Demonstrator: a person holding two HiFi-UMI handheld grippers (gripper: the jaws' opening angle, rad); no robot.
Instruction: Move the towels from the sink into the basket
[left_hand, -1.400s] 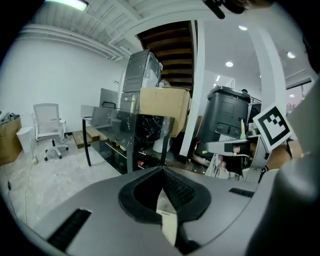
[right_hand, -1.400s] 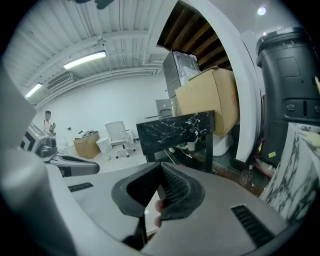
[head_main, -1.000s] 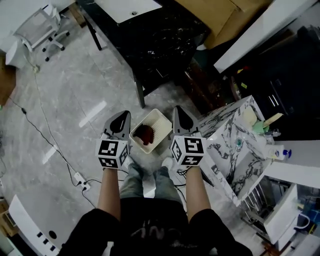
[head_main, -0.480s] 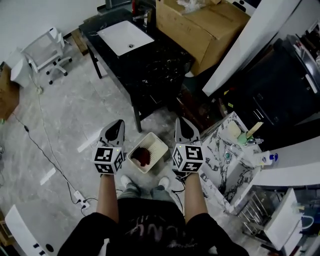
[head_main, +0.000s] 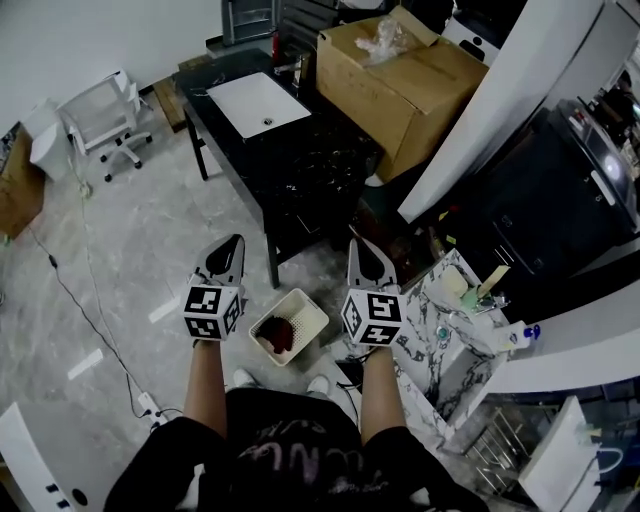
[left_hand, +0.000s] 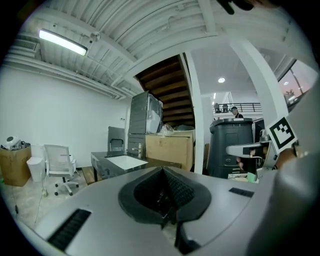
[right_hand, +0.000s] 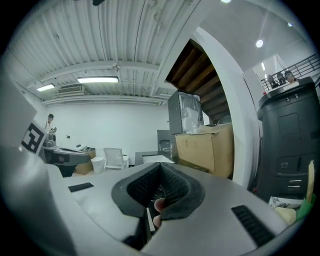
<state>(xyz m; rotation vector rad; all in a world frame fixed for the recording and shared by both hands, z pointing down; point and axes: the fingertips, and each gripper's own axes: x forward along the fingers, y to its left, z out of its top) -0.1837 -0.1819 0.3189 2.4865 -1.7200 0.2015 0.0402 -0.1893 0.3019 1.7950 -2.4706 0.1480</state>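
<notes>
A white basket (head_main: 312, 311) stands on the floor by the person's feet, with a dark red towel (head_main: 281, 335) in it. The white sink (head_main: 258, 103) is set in a black table (head_main: 330, 165) farther ahead; I see no towel in it. My left gripper (head_main: 233, 241) is held out to the left of the basket, shut and empty. My right gripper (head_main: 357, 244) is level with it on the basket's right, also shut with nothing between its pads. In the left gripper view the gripper (left_hand: 162, 172) points toward the sink (left_hand: 126, 161).
A large cardboard box (head_main: 410, 75) sits behind the table. A marble-topped counter (head_main: 445, 345) with small items is at the right, a dark bin (head_main: 560, 200) beyond it. A white chair (head_main: 108, 110) and a floor cable (head_main: 70, 290) lie to the left.
The view has lifted, bringing the sink and the cardboard box into sight. Both grippers stayed shut and side by side, and the basket now lies lower, closer to the feet.
</notes>
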